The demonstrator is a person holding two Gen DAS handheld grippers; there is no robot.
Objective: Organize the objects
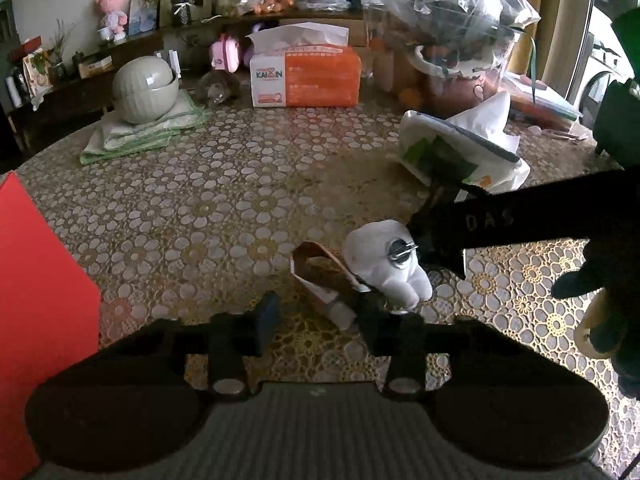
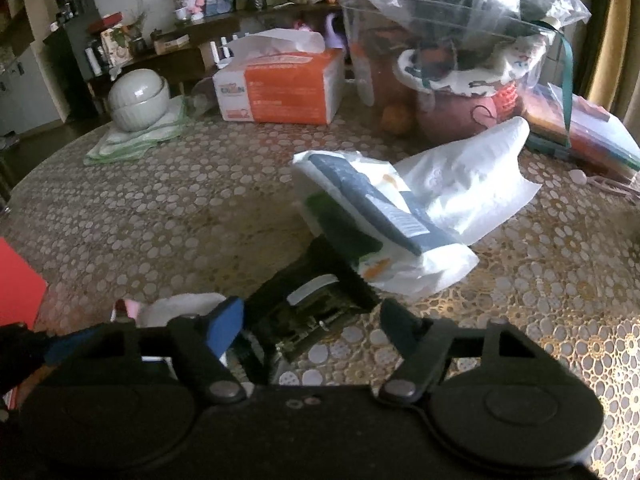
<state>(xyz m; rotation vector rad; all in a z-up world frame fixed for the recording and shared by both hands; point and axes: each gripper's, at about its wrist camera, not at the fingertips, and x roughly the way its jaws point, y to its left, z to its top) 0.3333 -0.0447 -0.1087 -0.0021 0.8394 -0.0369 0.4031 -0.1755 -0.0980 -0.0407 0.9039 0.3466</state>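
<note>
A small white plush keychain [image 1: 386, 264] with a metal ring lies on the lace-patterned table [image 1: 200, 208], beside a brown tag and a small tube [image 1: 324, 280]. My left gripper [image 1: 320, 316] is open, its fingers on either side of the tube just before the plush. My right gripper [image 2: 308, 320] is open over a black device [image 2: 308, 316] lying on the table; from the left wrist view its black body [image 1: 520, 216] reaches in from the right. A white tissue pack [image 2: 380, 216] with a dark flat item on top lies just beyond.
An orange tissue box [image 1: 306, 76], a grey-white lidded bowl [image 1: 144, 90] on folded green cloth, a clear plastic bag [image 2: 460, 12] over a basket, and stacked books [image 2: 580, 132] stand at the back. A red box [image 1: 36, 280] is at the left edge.
</note>
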